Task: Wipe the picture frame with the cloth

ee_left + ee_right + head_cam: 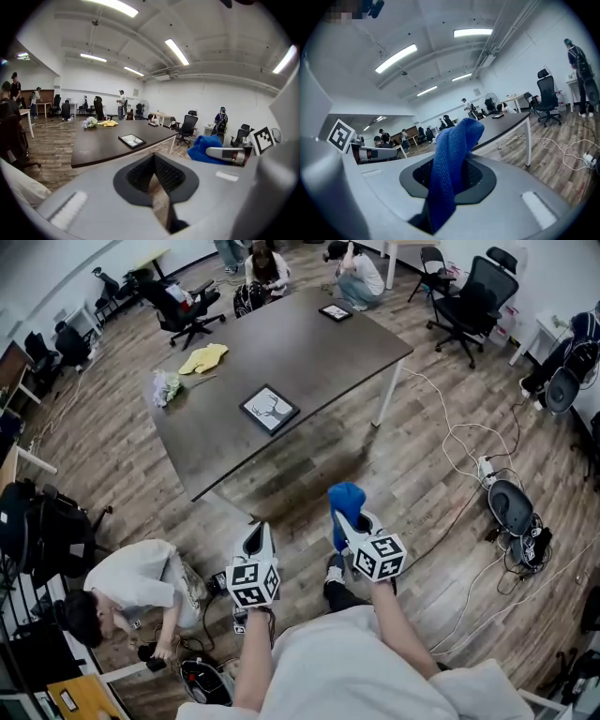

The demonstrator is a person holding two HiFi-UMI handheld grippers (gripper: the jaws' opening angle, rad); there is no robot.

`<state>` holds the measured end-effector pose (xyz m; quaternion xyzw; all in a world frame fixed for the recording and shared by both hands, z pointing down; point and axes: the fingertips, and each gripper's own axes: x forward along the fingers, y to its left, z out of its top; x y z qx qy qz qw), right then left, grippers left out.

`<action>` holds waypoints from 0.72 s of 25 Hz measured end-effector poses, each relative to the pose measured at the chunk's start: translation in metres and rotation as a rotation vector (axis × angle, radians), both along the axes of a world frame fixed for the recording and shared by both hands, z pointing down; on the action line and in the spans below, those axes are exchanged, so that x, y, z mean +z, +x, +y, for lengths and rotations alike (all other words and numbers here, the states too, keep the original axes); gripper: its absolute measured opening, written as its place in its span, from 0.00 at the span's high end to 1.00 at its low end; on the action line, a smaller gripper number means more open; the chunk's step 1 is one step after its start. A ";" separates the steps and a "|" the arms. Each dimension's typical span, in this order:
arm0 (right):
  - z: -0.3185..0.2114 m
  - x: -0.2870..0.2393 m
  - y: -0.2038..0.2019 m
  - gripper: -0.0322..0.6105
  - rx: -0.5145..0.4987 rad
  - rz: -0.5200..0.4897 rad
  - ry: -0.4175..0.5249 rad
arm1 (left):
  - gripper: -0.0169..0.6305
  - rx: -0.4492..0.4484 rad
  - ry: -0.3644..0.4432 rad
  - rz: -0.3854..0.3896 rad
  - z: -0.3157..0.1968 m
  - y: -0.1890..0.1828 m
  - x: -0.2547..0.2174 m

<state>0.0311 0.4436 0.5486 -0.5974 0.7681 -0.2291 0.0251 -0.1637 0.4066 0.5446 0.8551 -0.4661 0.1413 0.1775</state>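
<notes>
Dark table (309, 352) carries a picture frame (269, 410), yellow cloth (203, 358), flowers (166, 387), second frame (335, 312)

Head cam looking steeply down, bench (309, 343) far at 11 o'clock; gripper views facing it near-level; head + L sharing picture frame (269, 409).

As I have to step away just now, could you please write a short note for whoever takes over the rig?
Left hand-held gripper: shut, empty.
Right hand-held gripper: shut on the blue cloth.
Picture frame: lying flat on the dark table, ahead of both grippers, which are over the floor short of the table.
Done: cloth is gripped.
Left: step up to the table and wipe the frame; no wiping is under way yet.
</notes>
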 end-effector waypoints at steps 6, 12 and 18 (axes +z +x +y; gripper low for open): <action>-0.047 0.003 0.040 0.83 -0.007 -0.044 -0.021 | 0.89 -0.015 0.017 0.030 -0.062 0.046 -0.008; -0.075 0.023 0.056 0.83 -0.031 -0.038 -0.080 | 0.89 -0.018 -0.022 0.020 -0.090 0.059 0.008; -0.114 0.040 0.063 0.83 -0.052 -0.026 -0.115 | 0.89 -0.036 -0.064 0.034 -0.125 0.058 0.029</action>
